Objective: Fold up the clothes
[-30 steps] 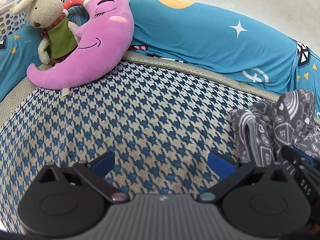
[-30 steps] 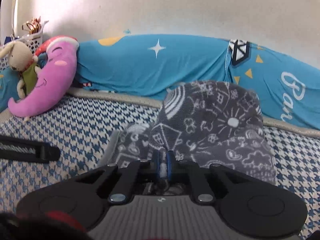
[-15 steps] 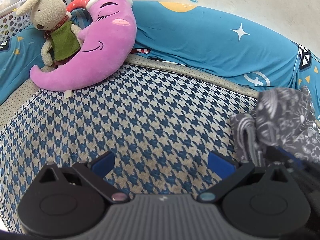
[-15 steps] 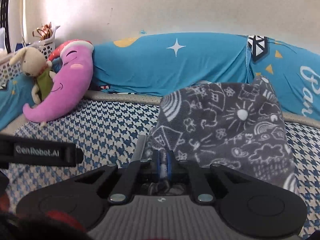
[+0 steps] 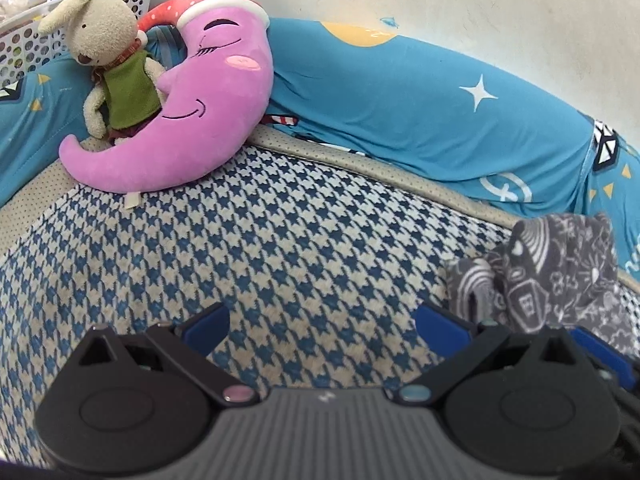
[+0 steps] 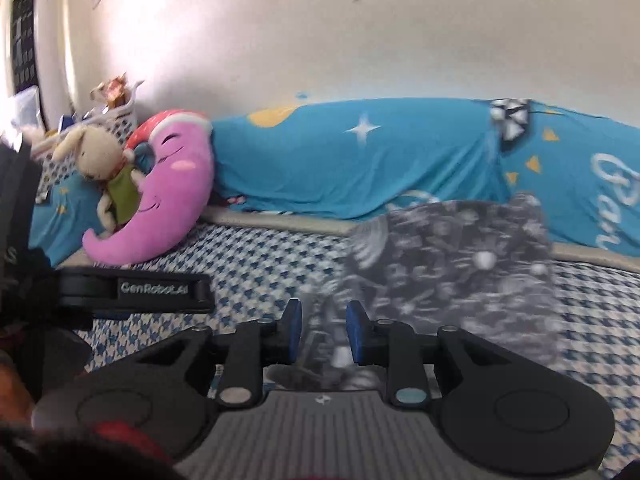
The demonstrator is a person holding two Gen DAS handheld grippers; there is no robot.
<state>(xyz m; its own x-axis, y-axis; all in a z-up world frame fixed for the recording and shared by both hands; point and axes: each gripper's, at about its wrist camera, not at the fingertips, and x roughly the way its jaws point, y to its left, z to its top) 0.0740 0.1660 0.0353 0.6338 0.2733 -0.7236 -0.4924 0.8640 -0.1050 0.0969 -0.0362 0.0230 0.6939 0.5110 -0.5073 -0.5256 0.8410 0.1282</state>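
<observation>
A dark grey garment with white doodle print lies bunched on the blue-and-cream houndstooth blanket, at the right of the left wrist view. My left gripper is open wide over bare blanket, left of the garment, holding nothing. In the right wrist view the garment is blurred and sits just ahead of my right gripper. Its blue pads are a little apart, with cloth showing in the gap between them. The left gripper's black finger shows at the left of that view.
A pink moon pillow and a plush rabbit in a green vest lean at the back left. A rolled blue quilt runs along the wall. A white perforated basket stands in the far left corner.
My right gripper was shut on the grey garment and its jaws have now parted; the garment has dropped lower onto the blanket. The left gripper stayed open and shifted only slightly.
</observation>
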